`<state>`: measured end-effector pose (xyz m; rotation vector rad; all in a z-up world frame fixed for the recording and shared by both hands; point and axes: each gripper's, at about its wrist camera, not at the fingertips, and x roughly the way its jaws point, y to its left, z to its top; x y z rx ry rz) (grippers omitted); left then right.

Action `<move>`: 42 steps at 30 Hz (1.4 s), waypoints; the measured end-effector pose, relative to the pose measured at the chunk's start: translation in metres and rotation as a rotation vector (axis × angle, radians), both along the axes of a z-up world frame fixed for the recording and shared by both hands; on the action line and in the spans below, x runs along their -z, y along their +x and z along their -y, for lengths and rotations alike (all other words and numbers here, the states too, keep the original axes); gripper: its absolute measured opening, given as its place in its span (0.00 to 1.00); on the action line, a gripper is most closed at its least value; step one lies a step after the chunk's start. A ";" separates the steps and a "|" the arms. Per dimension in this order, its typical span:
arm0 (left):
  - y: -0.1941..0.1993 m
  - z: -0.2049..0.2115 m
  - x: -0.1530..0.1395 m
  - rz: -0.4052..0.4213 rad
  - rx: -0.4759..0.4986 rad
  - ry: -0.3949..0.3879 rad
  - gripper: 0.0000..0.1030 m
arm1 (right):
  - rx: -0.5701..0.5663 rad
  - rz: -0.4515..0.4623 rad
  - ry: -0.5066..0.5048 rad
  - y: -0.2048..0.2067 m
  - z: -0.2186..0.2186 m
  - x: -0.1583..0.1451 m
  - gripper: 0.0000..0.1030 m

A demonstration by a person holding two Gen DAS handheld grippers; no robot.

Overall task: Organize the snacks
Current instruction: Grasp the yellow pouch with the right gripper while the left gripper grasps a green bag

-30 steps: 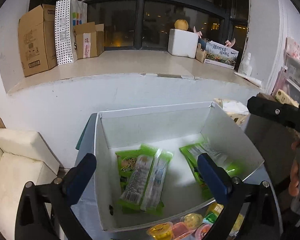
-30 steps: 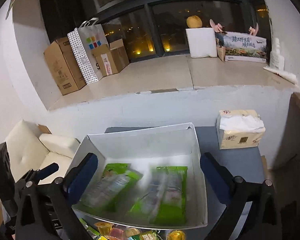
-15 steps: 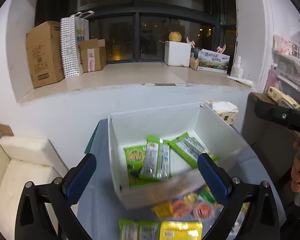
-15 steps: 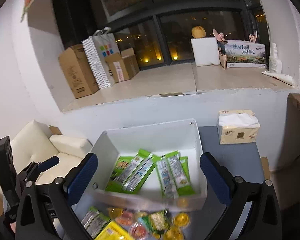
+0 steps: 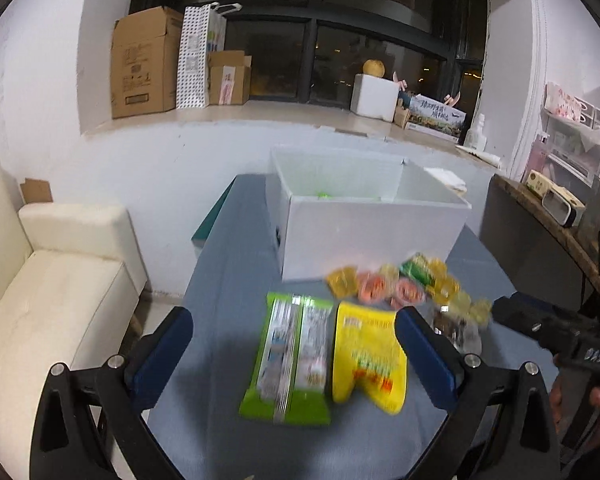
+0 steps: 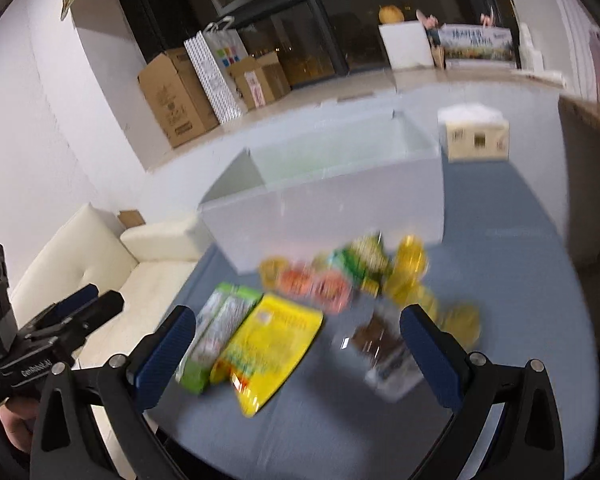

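A white box (image 5: 364, 232) (image 6: 332, 204) stands at the far end of a blue-grey table (image 5: 228, 280) (image 6: 520, 240); only a green speck shows inside it. In front of it lie a green snack pack (image 5: 292, 360) (image 6: 216, 332), a yellow bag (image 5: 368, 356) (image 6: 268, 348), several small jelly cups (image 5: 400, 288) (image 6: 340, 280) and a brown-filled clear pack (image 6: 384, 348). My left gripper (image 5: 292, 352) is open and empty, held above the green and yellow packs. My right gripper (image 6: 296, 352) is open and empty, above the yellow bag and clear pack. Both views are blurred.
A tissue box (image 6: 476, 136) stands beside the white box on the right. A cream sofa (image 5: 40, 292) is left of the table. Cardboard boxes (image 5: 144, 64) and a paper bag (image 5: 200, 56) sit on the window ledge. A dark wooden counter (image 5: 540, 224) is at the right.
Both grippers have pulled back and lowered from over the white box. The box interior with its green packs has dropped out of sight, and the loose snacks in front now fill the view.
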<state>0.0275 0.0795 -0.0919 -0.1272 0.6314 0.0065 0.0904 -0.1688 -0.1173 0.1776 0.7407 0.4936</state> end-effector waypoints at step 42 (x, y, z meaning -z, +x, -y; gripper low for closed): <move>-0.002 -0.007 0.045 -0.108 -0.009 0.029 1.00 | -0.095 -0.097 -0.239 0.021 -0.082 0.064 0.62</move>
